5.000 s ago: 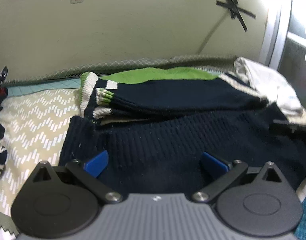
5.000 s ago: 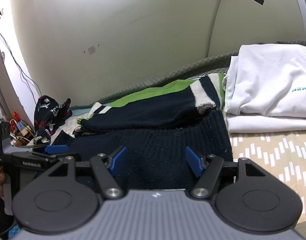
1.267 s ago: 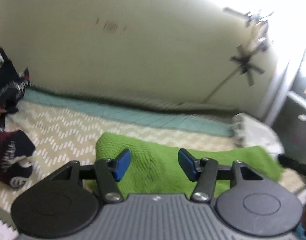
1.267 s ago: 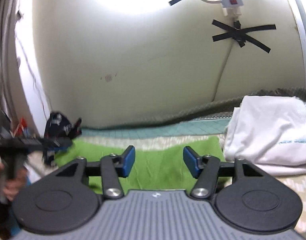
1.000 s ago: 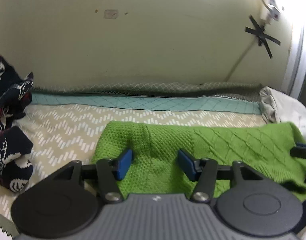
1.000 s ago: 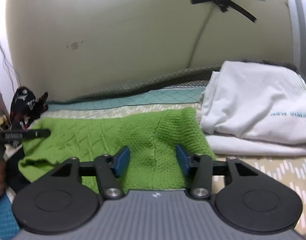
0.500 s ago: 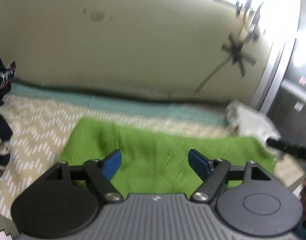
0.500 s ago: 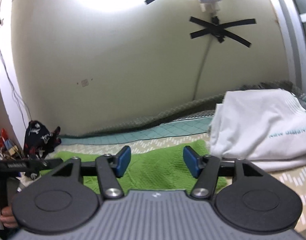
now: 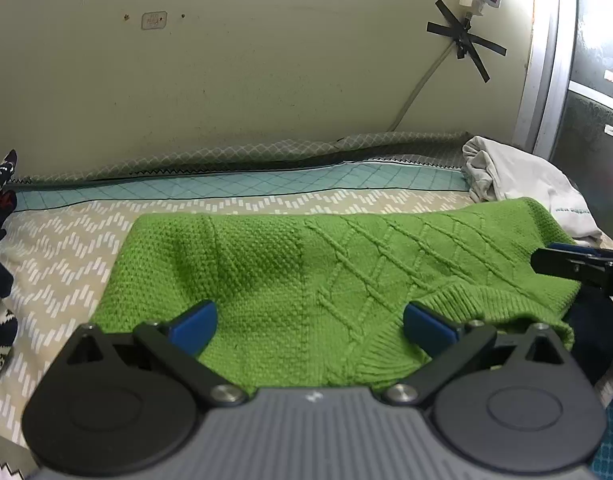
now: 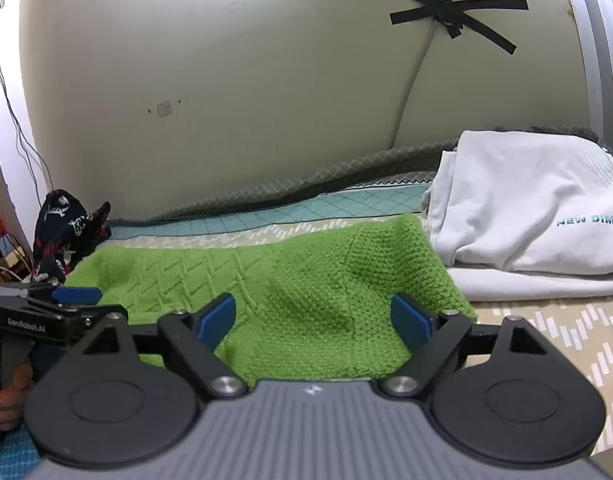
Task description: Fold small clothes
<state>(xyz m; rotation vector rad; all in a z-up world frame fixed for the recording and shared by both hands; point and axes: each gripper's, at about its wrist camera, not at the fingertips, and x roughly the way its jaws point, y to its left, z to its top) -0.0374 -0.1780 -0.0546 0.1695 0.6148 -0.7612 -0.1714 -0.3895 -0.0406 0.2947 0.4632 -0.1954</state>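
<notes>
A green knitted sweater (image 9: 326, 272) lies spread flat on the patterned bedspread (image 9: 58, 248), its ribbed hem toward me. My left gripper (image 9: 310, 322) hovers over the sweater's near edge, jaws opening wide, and the blue pads do not press the cloth. In the right wrist view the same green sweater (image 10: 290, 292) lies under my right gripper (image 10: 312, 320), whose jaws are also opening, with nothing pinched. The right gripper's tip (image 9: 574, 262) shows at the far right edge in the left wrist view, and the left gripper (image 10: 62, 306) at the left in the right wrist view.
A folded white garment (image 10: 538, 208) is stacked at the right beside the sweater. Dark patterned clothes (image 10: 66, 224) are heaped at the left by the wall. A person's hand (image 10: 8, 396) holds the left gripper's handle. The wall runs close behind the bed.
The navy and green striped sweater seen earlier is gone from view; the green sweater now lies spread out. Both grippers' jaws have widened over the last second, off the cloth.
</notes>
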